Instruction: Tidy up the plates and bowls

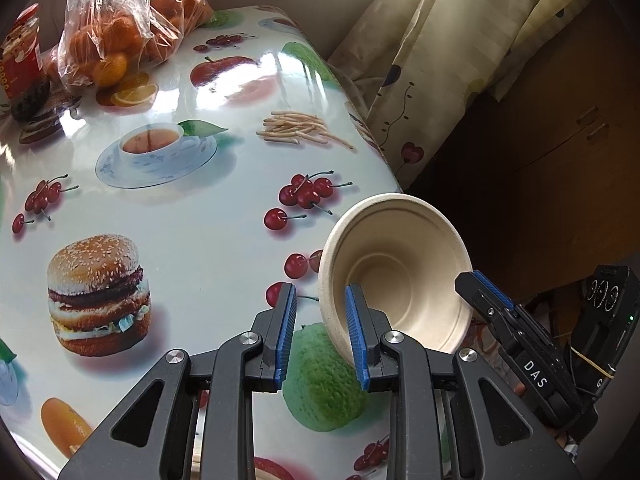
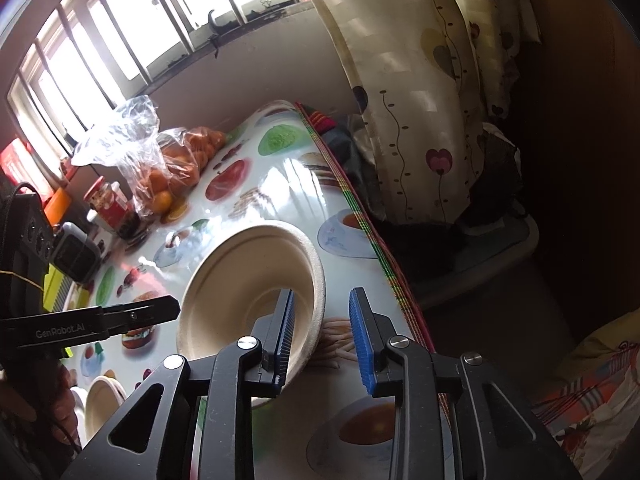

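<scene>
Item: 1 bowl (image 1: pixel 400 272), beige moulded-fibre, tilted on edge near the table's (image 1: pixel 192 208) right border, mouth turned toward both cameras; underside and resting point hidden, so cannot tell if it sits on the cloth or is propped. L gripper (image 1: pixel 321 334): jaws part-open, gap moderate, nothing clamped; the bowl's near-left rim sits in that gap, hard up against the right finger, with that finger's tip inside the bowl. Contact probable, not confirmed. R gripper (image 2: pixel 323 336): jaws likewise part-open, empty; its left finger reaches into the bowl (image 2: pixel 252 300) while the right finger stands outside over the cloth, so the right-hand wall lies between the 2. No squeeze visible on either side. Relation governing next move: bowl lies ahead of both tools, to the right of L's axis and to the left of R's; each straddles an opposite rim, walls roughly parallel to the pads. Neither is clearly nearer; both look about as close to grasp. Round item, no long axis. Judgement: closing either pair should pinch the wall; thin rim may flex or slip. Also in R view: 1 plate (image 2: pixel 102 404) lower left, likely stacking spot. Misc.: bag of oranges (image 1: pixel 120 28) at far end.
</scene>
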A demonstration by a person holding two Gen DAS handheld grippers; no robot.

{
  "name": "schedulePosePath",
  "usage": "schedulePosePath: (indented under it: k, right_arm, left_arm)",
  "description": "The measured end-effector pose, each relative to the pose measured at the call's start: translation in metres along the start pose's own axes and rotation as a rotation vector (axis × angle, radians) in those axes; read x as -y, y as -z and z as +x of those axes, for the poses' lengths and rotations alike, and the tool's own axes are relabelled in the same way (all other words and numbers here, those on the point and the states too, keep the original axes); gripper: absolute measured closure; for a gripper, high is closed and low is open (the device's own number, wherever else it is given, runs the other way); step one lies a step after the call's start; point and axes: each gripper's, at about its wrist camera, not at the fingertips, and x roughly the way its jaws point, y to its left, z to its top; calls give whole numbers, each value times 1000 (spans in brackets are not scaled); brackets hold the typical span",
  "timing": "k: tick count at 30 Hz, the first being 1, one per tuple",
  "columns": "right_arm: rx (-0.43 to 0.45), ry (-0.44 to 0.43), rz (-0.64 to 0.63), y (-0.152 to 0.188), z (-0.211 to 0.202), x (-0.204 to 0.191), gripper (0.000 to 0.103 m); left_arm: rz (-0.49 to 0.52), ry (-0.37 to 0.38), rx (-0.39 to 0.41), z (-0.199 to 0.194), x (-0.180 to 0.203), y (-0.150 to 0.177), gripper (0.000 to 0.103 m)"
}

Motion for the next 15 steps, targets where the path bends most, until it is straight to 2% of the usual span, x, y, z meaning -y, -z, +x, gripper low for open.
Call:
schedulePosePath:
  k: [8,15]
  right_arm:
    - [-11,-8,7,2,4,1,85]
    - [-20,-9,4,3,7,2,89]
  left_arm:
    - [1,22,-32,9,3,1,77]
    - [10,15,-40,13,4,3,89]
